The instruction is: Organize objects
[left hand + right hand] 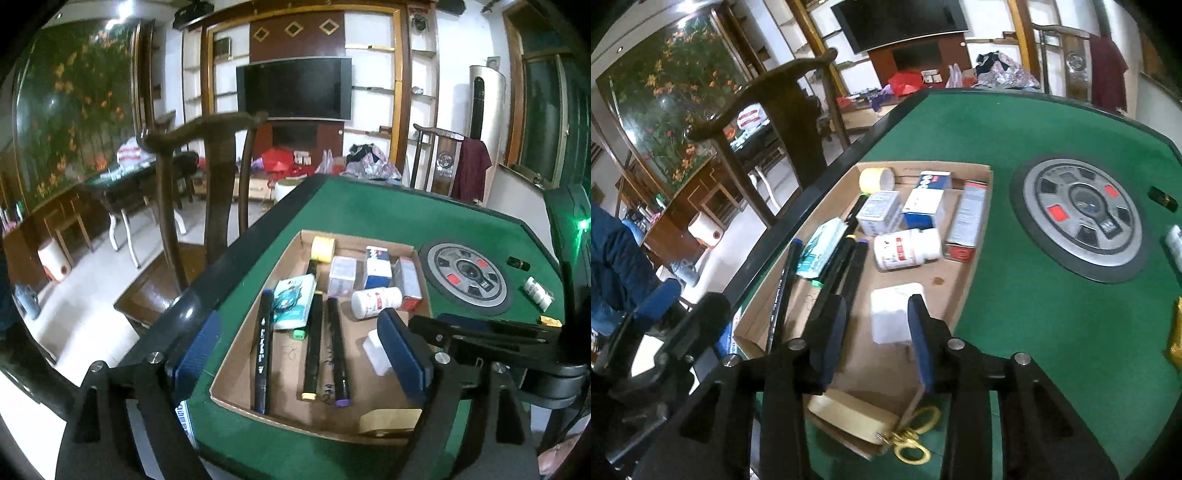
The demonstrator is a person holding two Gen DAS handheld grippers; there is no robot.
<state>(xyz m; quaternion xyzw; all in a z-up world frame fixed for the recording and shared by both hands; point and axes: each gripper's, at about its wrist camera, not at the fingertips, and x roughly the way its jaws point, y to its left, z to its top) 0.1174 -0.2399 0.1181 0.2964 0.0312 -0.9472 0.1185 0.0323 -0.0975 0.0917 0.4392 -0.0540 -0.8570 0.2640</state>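
A shallow cardboard tray (373, 395) lies on the green table (369, 210). Inside it are several black markers (313, 347), a tissue pack (293, 302), small boxes (378, 267), a white bottle (375, 302), a yellow tape roll (323, 249) and a white block (376, 350). My left gripper (301, 354) hangs open and empty above the markers. My right gripper (877, 336) is open just above the white block (892, 314), and its pads do not touch the block. The tray (942, 266), bottle (907, 249) and markers (849, 266) also show in the right wrist view.
A beige tape roll (849, 413) and gold scissors (912, 439) lie at the tray's near corner. A round grey disc (1078, 218) sits mid-table. Small items (539, 293) lie beyond the disc. A wooden chair (207, 166) stands off the table's left edge.
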